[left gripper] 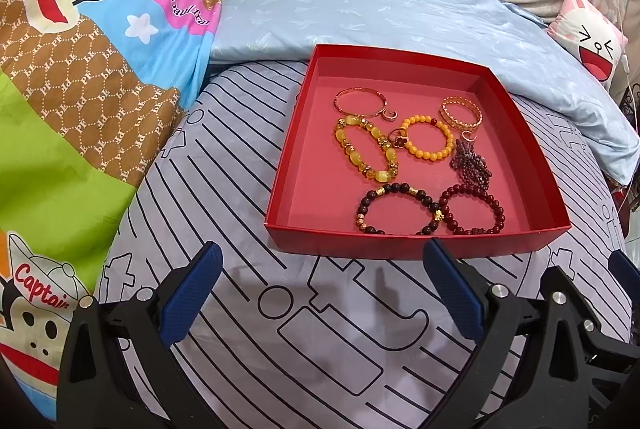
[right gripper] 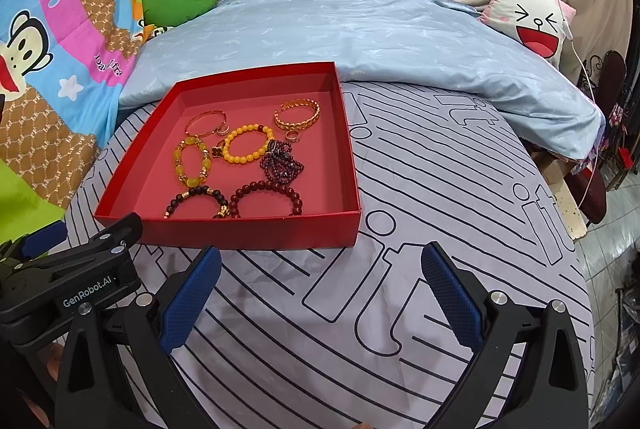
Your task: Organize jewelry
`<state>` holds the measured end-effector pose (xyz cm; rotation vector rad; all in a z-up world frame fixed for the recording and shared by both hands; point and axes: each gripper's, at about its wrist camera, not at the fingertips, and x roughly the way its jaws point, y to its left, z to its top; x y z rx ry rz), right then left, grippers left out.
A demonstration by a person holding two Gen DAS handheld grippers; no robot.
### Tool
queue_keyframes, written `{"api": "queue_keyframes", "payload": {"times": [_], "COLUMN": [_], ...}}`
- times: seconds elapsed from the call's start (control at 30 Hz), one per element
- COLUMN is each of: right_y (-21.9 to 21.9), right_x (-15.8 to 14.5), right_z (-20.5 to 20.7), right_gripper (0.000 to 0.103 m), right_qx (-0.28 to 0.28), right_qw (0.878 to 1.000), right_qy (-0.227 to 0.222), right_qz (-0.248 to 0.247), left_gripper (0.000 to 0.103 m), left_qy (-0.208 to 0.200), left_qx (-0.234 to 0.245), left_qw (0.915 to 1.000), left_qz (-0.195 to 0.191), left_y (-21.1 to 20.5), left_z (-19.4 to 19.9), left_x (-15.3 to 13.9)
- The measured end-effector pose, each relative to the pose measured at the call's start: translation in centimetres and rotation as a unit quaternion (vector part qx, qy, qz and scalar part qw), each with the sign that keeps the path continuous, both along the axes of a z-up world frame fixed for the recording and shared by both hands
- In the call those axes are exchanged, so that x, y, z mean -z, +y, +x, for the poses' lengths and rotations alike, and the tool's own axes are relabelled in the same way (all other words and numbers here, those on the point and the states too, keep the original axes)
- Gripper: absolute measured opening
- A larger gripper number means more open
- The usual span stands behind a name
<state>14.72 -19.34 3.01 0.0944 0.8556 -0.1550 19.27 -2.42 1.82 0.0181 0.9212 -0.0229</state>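
We hold the left hand-held gripper [left gripper: 322, 261] and the right hand-held gripper [right gripper: 320, 265] released, jaws spread wide and grasping nothing, both hovering over the striped grey bedsheet [left gripper: 248, 341] just near of the red tray [left gripper: 280, 189]. The tray rests on the bed, its far edge meeting a light blue quilt [left gripper: 360, 9]. Inside it lie the jewelry pieces: a thin gold bangle [left gripper: 359, 103] at the far left, a patterned gold cuff [left gripper: 461, 113] at the far right, an amber bead bracelet [left gripper: 366, 149], an orange bead bracelet [left gripper: 426, 137], a bunched garnet strand [left gripper: 470, 165], and two dark bead bracelets [left gripper: 400, 209] touching along the near wall. A cartoon monkey blanket [left gripper: 80, 69] lies to the left.
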Motion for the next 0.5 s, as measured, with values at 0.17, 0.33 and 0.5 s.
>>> {"api": "queue_keyframes", "payload": {"times": [0.17, 0.33, 0.5], "right_y": [0.08, 0.13, 0.13], "right_x": [0.00, 0.00, -0.02], "right_z": [-0.03, -0.05, -0.06], "right_gripper": [0.097, 0.097, 0.097], "right_qx": [0.000, 0.000, 0.000], "right_qw": [1.000, 1.000, 1.000], "right_qy": [0.000, -0.001, -0.001], "right_qz": [0.000, -0.001, -0.001], "left_gripper": [0.096, 0.096, 0.096], "left_qy": [-0.002, -0.003, -0.004], "left_qx": [-0.003, -0.002, -0.002], "left_qw": [1.0000, 1.0000, 1.0000], "left_qz": [0.003, 0.006, 0.006], "left_y": [0.02, -0.04, -0.08], "left_z": [-0.06, -0.04, -0.01], "left_x": [0.00, -0.08, -0.17]}}
